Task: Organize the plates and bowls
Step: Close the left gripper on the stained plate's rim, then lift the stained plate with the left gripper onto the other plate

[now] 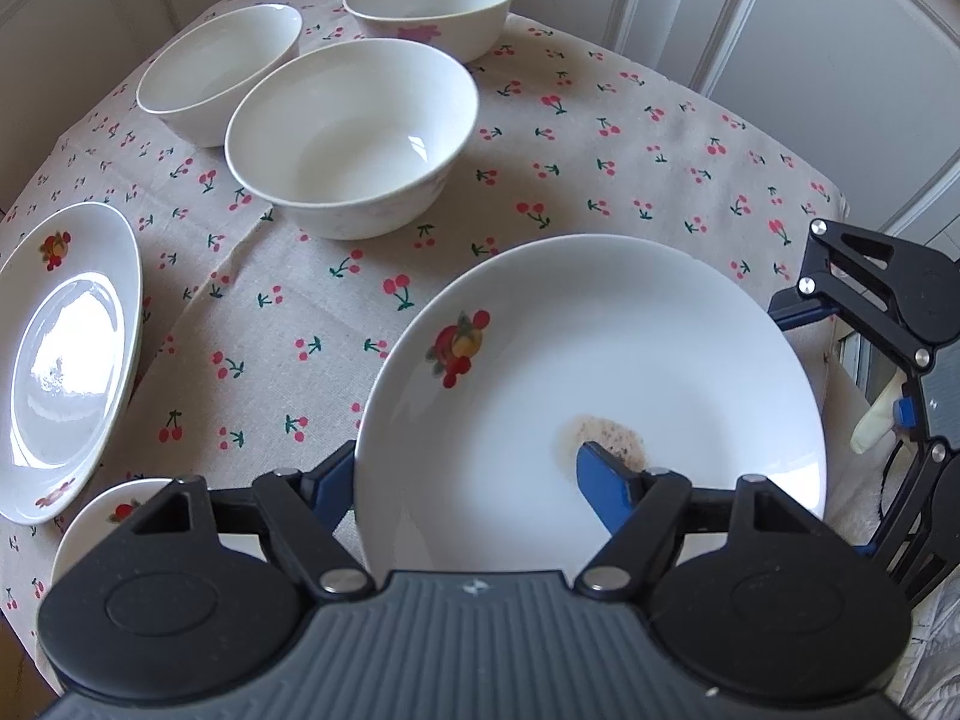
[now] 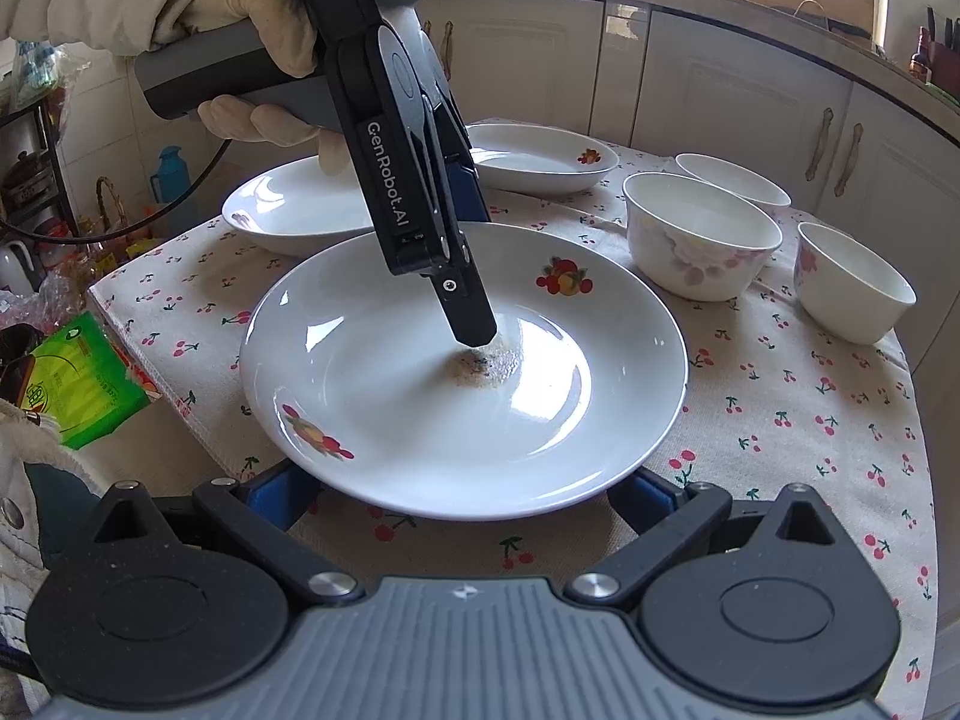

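Note:
A white plate (image 1: 600, 360) with a fruit print and a brown stain in its middle lies flat on the cherry-print tablecloth (image 1: 288, 324). My left gripper (image 1: 465, 468) points steeply down and straddles its rim. One blue finger (image 1: 606, 486) stands inside by the stain, the other sits just outside the edge. The jaws are apart, with no clear squeeze. In the right wrist view that inner fingertip (image 2: 474, 324) touches the plate (image 2: 420, 420) at the stain. My right gripper (image 2: 459, 489) is open wide at the near rim, its fingers low on either side.
Three white bowls (image 1: 354, 138) (image 1: 219, 72) (image 1: 432, 6) stand at the table's far side. More fruit-print plates (image 1: 66, 354) (image 1: 114, 516) lie to the left. A gloved hand (image 2: 258, 12) holds the left tool. A green packet (image 2: 78, 384) lies off the table's edge; cabinets (image 2: 720, 78) stand behind.

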Demonstrator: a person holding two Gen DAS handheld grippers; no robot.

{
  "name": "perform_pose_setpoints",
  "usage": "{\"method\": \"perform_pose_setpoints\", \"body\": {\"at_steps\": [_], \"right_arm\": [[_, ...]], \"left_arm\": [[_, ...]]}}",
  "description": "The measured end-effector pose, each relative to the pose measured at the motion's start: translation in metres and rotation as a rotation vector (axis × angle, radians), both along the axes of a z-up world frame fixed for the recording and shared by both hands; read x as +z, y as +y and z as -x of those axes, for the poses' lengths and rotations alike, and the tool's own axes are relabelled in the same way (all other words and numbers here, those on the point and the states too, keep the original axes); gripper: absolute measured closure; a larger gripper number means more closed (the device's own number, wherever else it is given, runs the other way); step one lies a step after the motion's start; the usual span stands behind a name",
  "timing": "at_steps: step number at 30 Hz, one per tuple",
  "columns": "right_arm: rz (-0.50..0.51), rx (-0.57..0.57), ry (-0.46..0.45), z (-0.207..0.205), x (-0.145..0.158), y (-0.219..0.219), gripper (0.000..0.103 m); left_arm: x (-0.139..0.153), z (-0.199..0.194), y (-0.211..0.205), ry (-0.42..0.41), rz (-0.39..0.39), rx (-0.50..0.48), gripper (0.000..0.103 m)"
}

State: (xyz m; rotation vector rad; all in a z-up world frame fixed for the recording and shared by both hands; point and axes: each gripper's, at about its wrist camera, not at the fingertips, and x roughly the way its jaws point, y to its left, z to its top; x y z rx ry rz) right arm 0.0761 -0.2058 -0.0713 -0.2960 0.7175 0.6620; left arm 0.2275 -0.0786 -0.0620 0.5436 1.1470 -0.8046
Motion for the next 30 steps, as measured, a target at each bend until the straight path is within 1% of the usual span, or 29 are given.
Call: {"method": "perform_pose_setpoints", "body": {"at_steps": [3, 8, 15, 22, 26, 30], "right_arm": [[0.007, 0.002, 0.003, 0.0, 0.001, 0.0, 0.0], [-0.015, -0.003, 0.012, -0.004, 0.008, -0.004, 0.0], [-0.006, 0.011, -0.006, -0.009, 0.018, 0.0, 0.0], [-0.02, 0.057, -0.016, -0.019, 0.031, 0.015, 0.0], [-0.015, 0.097, -0.026, -0.025, 0.037, 0.031, 0.0], [-0.011, 0.127, -0.018, -0.033, 0.039, 0.048, 0.0]], "left_arm": [[0.004, -0.001, 0.001, -0.002, 0.011, 0.0, 0.029], [0.012, -0.001, 0.003, -0.02, 0.021, 0.003, 0.029], [0.026, -0.002, 0.01, -0.041, 0.04, 0.025, 0.029], [0.041, -0.002, 0.038, -0.075, 0.056, 0.083, 0.029], [0.047, -0.002, 0.059, -0.089, 0.063, 0.122, 0.029], [0.05, -0.003, 0.079, -0.099, 0.075, 0.159, 0.029]]}}
